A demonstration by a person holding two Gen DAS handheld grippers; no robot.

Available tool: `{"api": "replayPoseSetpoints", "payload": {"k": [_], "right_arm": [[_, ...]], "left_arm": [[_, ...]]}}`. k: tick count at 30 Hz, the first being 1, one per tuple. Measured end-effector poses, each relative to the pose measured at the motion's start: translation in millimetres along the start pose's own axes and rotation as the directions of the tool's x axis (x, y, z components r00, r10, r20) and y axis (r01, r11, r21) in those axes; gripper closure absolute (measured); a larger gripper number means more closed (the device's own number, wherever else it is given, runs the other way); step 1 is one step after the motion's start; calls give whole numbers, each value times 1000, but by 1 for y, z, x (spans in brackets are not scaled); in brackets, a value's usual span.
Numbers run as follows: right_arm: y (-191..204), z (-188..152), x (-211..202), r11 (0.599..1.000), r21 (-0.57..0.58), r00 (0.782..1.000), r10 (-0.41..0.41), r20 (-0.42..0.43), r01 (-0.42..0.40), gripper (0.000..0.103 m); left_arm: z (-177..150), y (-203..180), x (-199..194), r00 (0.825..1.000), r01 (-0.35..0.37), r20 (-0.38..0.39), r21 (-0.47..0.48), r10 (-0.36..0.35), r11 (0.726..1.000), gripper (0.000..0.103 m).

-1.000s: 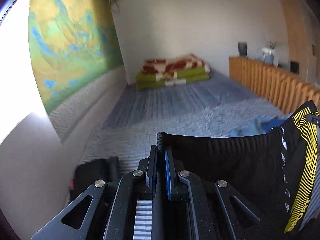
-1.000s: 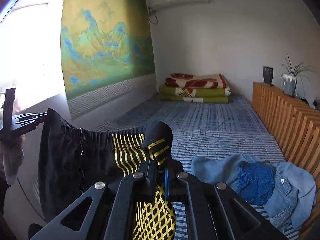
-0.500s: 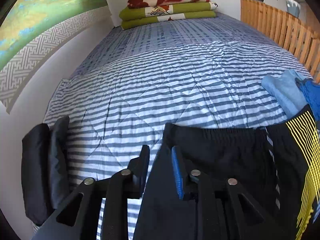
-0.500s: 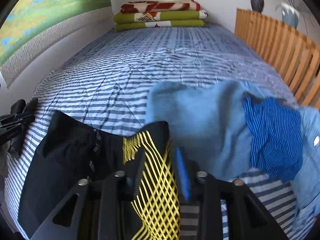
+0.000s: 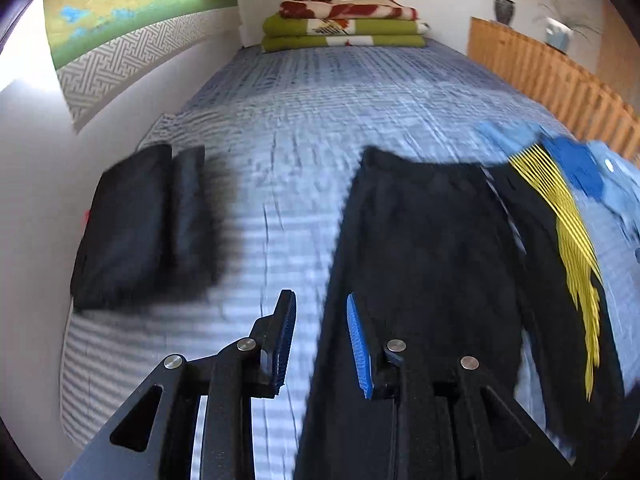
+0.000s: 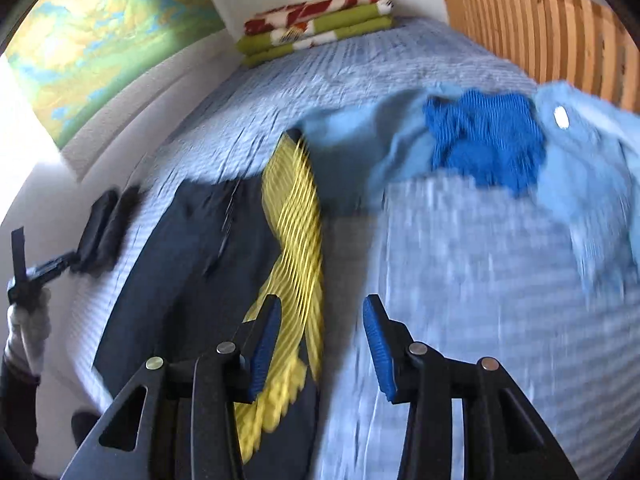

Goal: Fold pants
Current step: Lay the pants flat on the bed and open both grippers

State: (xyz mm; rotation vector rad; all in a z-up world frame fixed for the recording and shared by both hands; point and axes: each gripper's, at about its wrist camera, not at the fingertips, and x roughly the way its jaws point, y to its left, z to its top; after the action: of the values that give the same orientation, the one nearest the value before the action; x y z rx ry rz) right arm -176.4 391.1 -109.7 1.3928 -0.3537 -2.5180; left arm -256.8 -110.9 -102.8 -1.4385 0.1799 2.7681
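Observation:
Black pants (image 5: 432, 248) with a yellow line pattern (image 5: 576, 240) down one side lie flat on the striped bed, waistband toward the far end. My left gripper (image 5: 320, 334) is open over the pants' left edge, nothing between its blue pads. In the right wrist view the same pants (image 6: 200, 264) lie to the left, and their yellow pattern (image 6: 296, 248) runs under the left finger. My right gripper (image 6: 320, 344) hangs open over the pants' right edge and the bedcover. The left gripper (image 6: 28, 276) shows at the far left, held by a gloved hand.
A folded black garment (image 5: 140, 224) lies left of the pants near the wall. A heap of light blue and dark blue clothes (image 6: 484, 140) sits to the right. Folded blankets (image 5: 344, 24) are stacked at the bed's far end. A wooden slatted rail (image 6: 540, 32) borders the right side.
Both grippers held the pants up by the waistband a second ago. They lowered them onto the bed, opened, and have since drawn back along the legs.

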Motion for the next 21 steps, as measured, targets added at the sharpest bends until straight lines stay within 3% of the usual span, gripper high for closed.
{"api": "replayPoseSetpoints", "payload": {"k": [6,10,12,15,21], "right_arm": [[19,-91,-15,998,11,995,56,-86,-55,61],[24,-135,-13,996,54,989,78,-129,-72,57],[26,-145,-11,998,47,988,54,-141,-48,56],[25,-156,-6,996,66,984,67,-164,-57,55],[26,-171,2,989,102,974,128,-188,-110,55]], "left_arm": [[-87,-57,-27,983,171,-88,74,-164,982,70],[-130,-117,-21,942,318,-156,123,-298,940,66],[-141,-140,-15,931,343,-182,140,-316,929,66],[-149,-177,5,901,406,-234,157,-365,900,66],[-151,-223,24,895,427,-240,217,-376,878,66]]}}
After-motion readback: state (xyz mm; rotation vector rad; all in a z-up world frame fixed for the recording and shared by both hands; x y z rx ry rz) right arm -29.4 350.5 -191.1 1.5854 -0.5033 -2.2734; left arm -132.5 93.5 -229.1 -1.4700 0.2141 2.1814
